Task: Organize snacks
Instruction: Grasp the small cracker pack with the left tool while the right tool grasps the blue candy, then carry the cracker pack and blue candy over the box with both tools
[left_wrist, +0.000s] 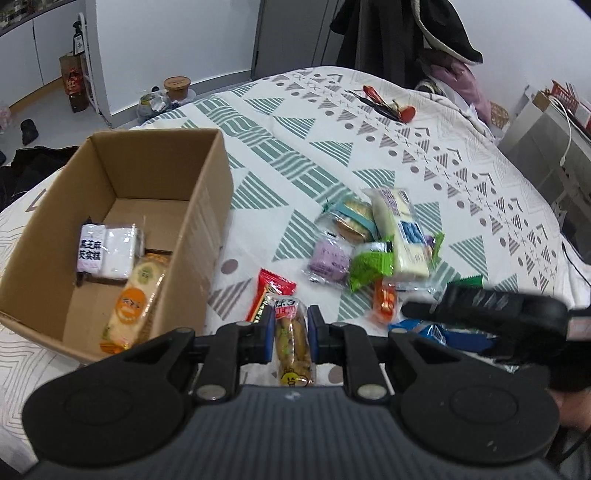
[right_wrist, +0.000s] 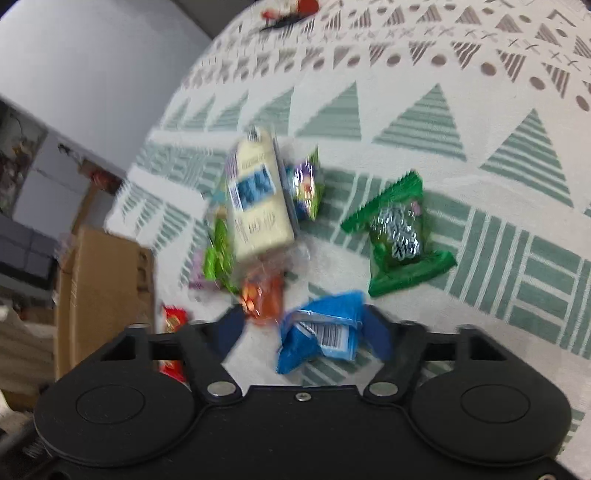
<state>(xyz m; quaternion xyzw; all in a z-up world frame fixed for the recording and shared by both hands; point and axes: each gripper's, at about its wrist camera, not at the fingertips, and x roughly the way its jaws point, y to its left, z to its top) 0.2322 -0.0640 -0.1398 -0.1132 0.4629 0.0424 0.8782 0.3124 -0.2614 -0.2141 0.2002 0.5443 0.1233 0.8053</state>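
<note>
On a patterned bedspread, an open cardboard box stands at far left, already holding a white sesame-cake packet and a rice-cracker pack, evidently the collecting point for the snacks. Just right of it, the left gripper clamps a clear-wrapped snack stick between its blue pads, apparently ready to carry it into the box; a red packet lies beside it. Farther right sits the unsorted pile, topped by a cream-coloured packet. At right, the right gripper, its jaws spread wide, straddles a blue packet in a motion-blurred view, seemingly not yet gripping; a green packet lies beyond.
</note>
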